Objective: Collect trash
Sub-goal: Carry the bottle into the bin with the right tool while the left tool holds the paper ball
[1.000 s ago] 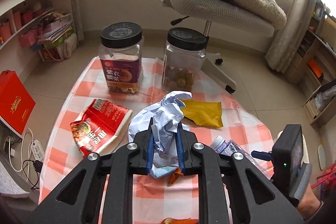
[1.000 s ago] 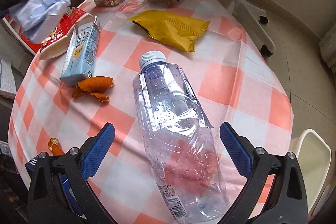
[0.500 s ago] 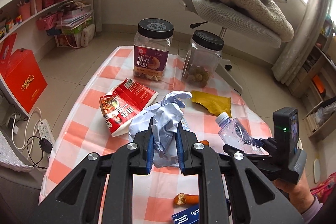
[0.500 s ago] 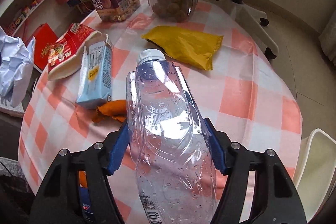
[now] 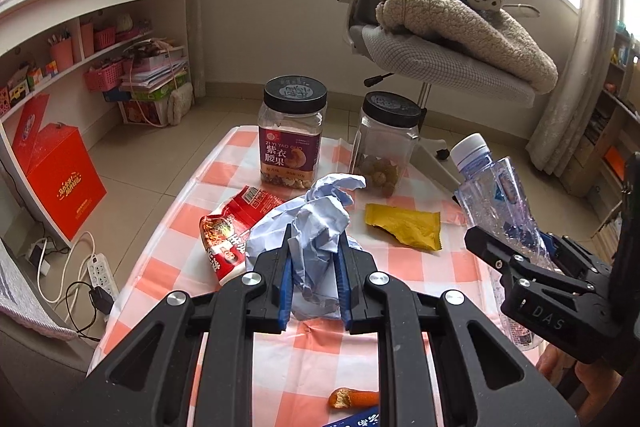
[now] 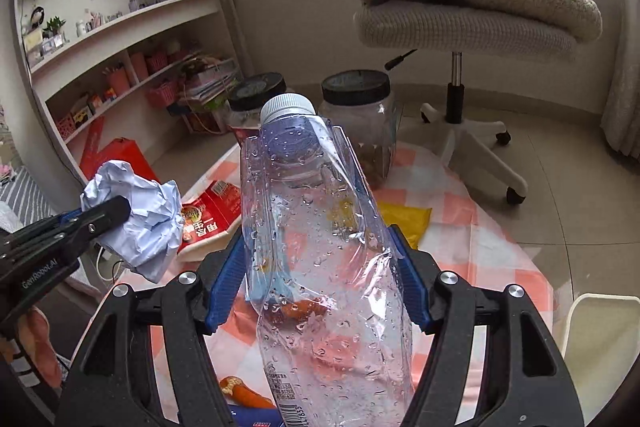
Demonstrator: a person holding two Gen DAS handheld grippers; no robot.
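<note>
The plastic bottle (image 6: pixel 320 247) is lifted above the table (image 5: pixel 400 267), its long axis running forward and upward along the fingers, white cap at the far end and barcode end nearest the camera; the right gripper (image 6: pixel 320 279) pinches it across its crumpled middle with both blue pads pressed in. The left gripper (image 5: pixel 312 279) is clamped on a crumpled paper ball (image 5: pixel 316 227), held in the air to the bottle's left. Below, on the orange-and-white checked cloth, lie a red snack bag (image 5: pixel 230 227), a yellow wrapper (image 5: pixel 404 231) and an orange peel (image 5: pixel 352 398). Two black-lidded jars (image 5: pixel 292 135) stand at the far edge. Behind them is a swivel chair (image 6: pixel 464 27) piled with a blanket, and shelves (image 5: pixel 80 27) line the left wall.
</note>
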